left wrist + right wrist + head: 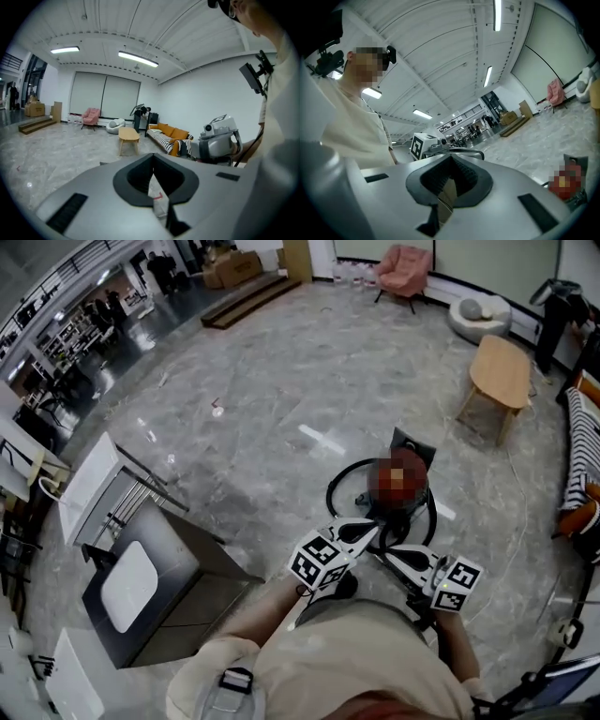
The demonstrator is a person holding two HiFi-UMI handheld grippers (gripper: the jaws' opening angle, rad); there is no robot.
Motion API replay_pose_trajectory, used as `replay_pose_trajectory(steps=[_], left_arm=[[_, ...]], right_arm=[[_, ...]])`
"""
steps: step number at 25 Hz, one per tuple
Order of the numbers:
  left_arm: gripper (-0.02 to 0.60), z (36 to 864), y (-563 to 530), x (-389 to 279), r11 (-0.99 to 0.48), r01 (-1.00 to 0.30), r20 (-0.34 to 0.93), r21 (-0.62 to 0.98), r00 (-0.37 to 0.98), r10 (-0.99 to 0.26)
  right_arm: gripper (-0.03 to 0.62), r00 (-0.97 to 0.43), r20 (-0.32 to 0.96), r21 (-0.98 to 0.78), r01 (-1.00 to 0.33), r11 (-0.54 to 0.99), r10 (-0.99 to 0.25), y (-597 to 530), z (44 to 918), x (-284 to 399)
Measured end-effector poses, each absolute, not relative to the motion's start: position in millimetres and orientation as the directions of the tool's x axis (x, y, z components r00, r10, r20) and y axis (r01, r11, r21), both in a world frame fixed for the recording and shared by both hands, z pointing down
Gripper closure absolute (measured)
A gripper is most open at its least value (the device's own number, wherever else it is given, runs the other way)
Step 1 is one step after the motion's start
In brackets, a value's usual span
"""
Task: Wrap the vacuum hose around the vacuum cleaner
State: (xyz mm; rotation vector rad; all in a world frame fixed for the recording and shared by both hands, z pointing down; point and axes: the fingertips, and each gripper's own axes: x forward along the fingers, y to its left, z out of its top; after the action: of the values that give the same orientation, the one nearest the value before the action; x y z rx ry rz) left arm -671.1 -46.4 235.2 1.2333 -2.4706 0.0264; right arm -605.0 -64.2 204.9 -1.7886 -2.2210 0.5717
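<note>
The red vacuum cleaner [403, 479] stands on the marble floor just ahead of me, partly under a mosaic patch. Its black hose [339, 486] loops loosely on the floor around its left side. My left gripper [371, 530] and right gripper [388, 552] hang close to my body above the vacuum, tips angled toward each other, touching neither it nor the hose. In the left gripper view the left gripper [153, 164] is shut with nothing in it. The right gripper [449, 161] is likewise shut and empty, with the vacuum cleaner [568, 180] low at the right.
A grey cabinet with a white top [141, 577] stands close on my left. A wooden table [502, 371], a pink armchair [405, 268] and a white beanbag [478, 315] stand farther off. A striped sofa [581, 442] runs along the right edge.
</note>
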Motion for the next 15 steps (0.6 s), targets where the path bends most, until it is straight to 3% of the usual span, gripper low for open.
replay_pose_trajectory(steps=[3, 8, 15], left_arm=[[0.578, 242, -56, -656, 0.656, -0.740, 0.379, 0.147, -0.570, -0.729], [0.578, 250, -58, -601, 0.712, -0.673, 0.453, 0.201, -0.581, -0.676], [0.578, 283, -76, -559, 0.711, -0.661, 0.571, 0.242, -0.495, -0.655]], right_arm=[[0.589, -0.208, -0.090, -0.430, 0.890, 0.150, 0.974, -80, 198, -591], [0.589, -0.187, -0.115, -0.569, 0.817, 0.090, 0.976, -99, 219, -547], [0.589, -0.170, -0.145, -0.618, 0.785, 0.045, 0.975, -107, 230, -515]])
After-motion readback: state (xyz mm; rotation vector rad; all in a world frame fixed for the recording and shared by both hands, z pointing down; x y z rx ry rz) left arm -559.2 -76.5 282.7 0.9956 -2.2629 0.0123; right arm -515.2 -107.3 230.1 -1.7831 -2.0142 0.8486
